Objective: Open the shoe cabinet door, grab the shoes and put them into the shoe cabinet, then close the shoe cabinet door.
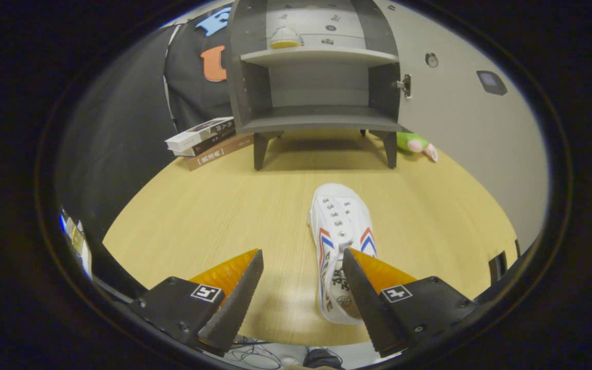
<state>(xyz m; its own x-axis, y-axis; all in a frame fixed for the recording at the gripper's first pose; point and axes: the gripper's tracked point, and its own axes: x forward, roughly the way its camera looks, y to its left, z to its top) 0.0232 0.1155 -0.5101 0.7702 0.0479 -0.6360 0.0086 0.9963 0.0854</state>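
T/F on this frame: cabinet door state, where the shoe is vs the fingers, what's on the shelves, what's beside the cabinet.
1. The shoe cabinet door is open. True.
2. The hand-held gripper is shut on the white shoe. False: the fingers are spread apart; the shoe lies on the table by one finger, its heel end between them.
3. The upper shelf is bare. False: another shoe sits there.
4. A stack of books lies beside the cabinet. True.
5. A green plush toy sits on the lower shelf. False: it lies on the table by the cabinet leg.
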